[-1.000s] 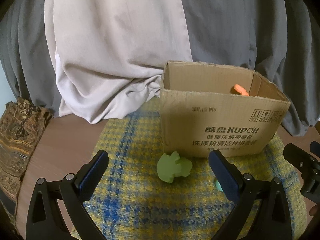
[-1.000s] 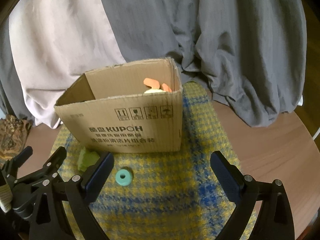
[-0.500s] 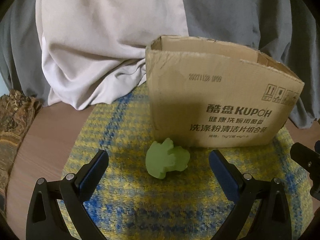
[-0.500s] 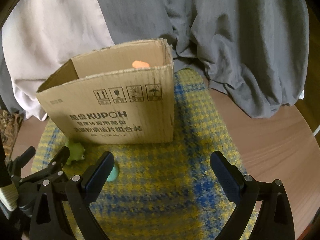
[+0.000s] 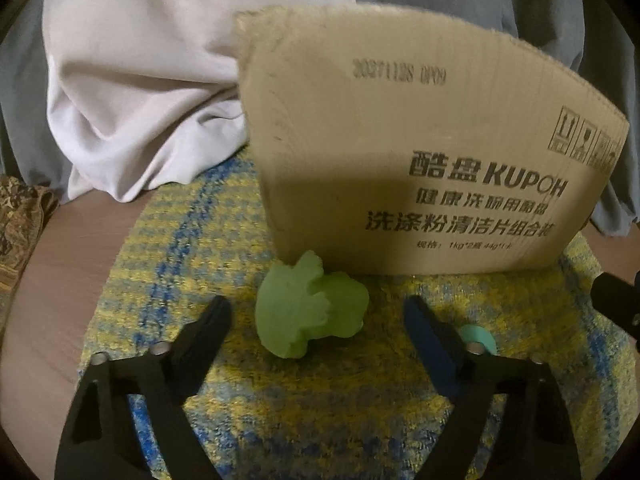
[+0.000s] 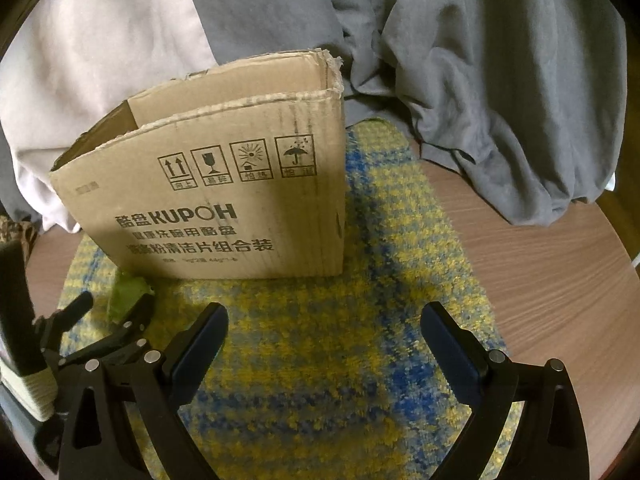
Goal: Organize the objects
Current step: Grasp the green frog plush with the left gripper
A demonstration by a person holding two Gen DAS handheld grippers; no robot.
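Green foam piece (image 5: 310, 308) centre frame in left wrist view, between spread left gripper (image 5: 318, 320) jaws, ungrasped, just before cardboard box (image 5: 420, 160); teal ring (image 5: 478, 336) lower right, also unboxed. Right wrist view: right gripper (image 6: 324, 332) wide open, empty, over yellow-blue mat (image 6: 360, 300). Two pieces left.

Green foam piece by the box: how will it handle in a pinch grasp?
The green foam piece looks soft and matte, so it will probably compress, not slip. Likely light. Its irregular lobes may twist between the open left gripper fingers.
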